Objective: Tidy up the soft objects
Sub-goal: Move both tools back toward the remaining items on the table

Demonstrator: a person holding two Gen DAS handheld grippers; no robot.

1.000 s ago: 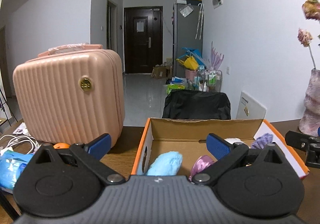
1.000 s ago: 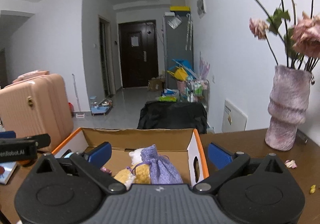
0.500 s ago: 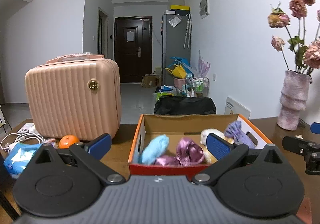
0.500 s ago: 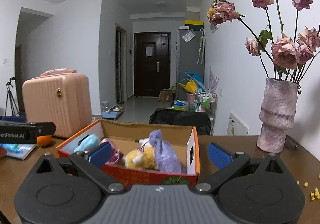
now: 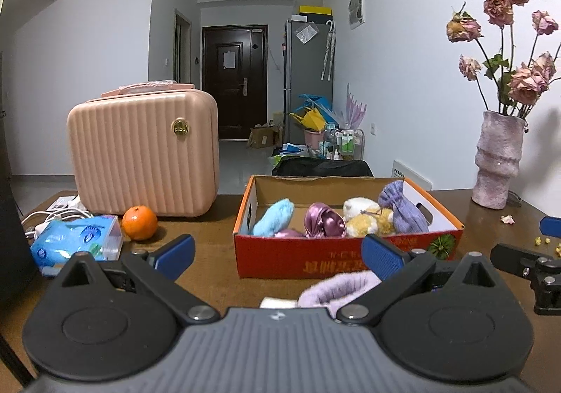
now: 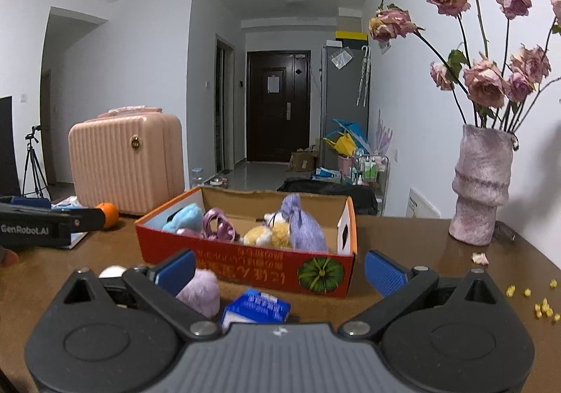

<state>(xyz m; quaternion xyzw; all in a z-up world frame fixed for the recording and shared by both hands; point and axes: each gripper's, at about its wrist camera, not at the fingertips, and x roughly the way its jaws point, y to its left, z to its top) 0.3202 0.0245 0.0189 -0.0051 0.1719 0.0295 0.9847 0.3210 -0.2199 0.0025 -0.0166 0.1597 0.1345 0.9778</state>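
Note:
An orange cardboard box stands on the brown table. It holds a light blue plush, a shiny purple pouch, a yellow-and-white plush toy and a lavender drawstring bag. On the table in front of the box lie a pale purple fluffy object and a small blue packet. My left gripper is open, back from the box with nothing between its fingers. My right gripper is open too, hovering over the packet.
A pink ribbed case stands left of the box, with an orange, a blue tissue pack and white cables beside it. A mauve vase of dried roses stands at the right. Yellow crumbs dot the table there.
Both grippers have pulled back and up from the box, so its front wall and the items on the table before it have come into view. Both stay open.

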